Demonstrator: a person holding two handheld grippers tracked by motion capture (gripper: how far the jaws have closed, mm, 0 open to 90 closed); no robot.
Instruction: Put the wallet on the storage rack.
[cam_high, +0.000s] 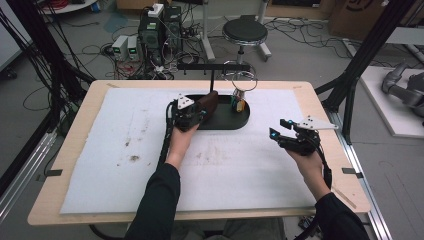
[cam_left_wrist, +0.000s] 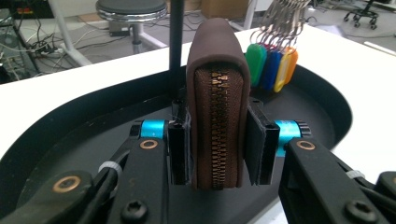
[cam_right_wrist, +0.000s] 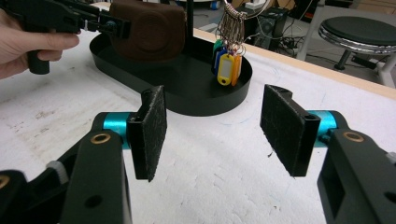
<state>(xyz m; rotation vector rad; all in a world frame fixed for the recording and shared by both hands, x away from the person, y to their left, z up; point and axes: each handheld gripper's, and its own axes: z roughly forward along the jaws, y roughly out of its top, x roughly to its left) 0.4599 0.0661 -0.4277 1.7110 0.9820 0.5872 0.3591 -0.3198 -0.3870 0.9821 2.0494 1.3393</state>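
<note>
A brown zip wallet (cam_left_wrist: 217, 107) stands on edge between the pads (cam_left_wrist: 256, 140) of my left gripper (cam_left_wrist: 217, 140), which is shut on it. It hangs over the left part of a black oval tray (cam_high: 235, 125). In the high view the left gripper (cam_high: 200, 114) and wallet (cam_high: 209, 102) sit at the tray's left end. A bunch of keys with coloured tags (cam_high: 239, 104) hangs from a black T-shaped stand (cam_high: 212, 70) in the tray. My right gripper (cam_high: 276, 131) is to the right of the tray, above the mat. Its jaws (cam_right_wrist: 215, 130) stand wide apart with nothing between them. The right gripper view takes in the wallet (cam_right_wrist: 149, 30), tags (cam_right_wrist: 226, 65) and tray (cam_right_wrist: 205, 100).
A white mat (cam_high: 125, 150) with a few dirty marks covers most of the wooden table (cam_high: 45, 200). A round black stool (cam_high: 245, 31) and boxes with cables (cam_high: 155, 30) stand on the floor behind the table. Black frame posts (cam_high: 360, 55) rise at both sides.
</note>
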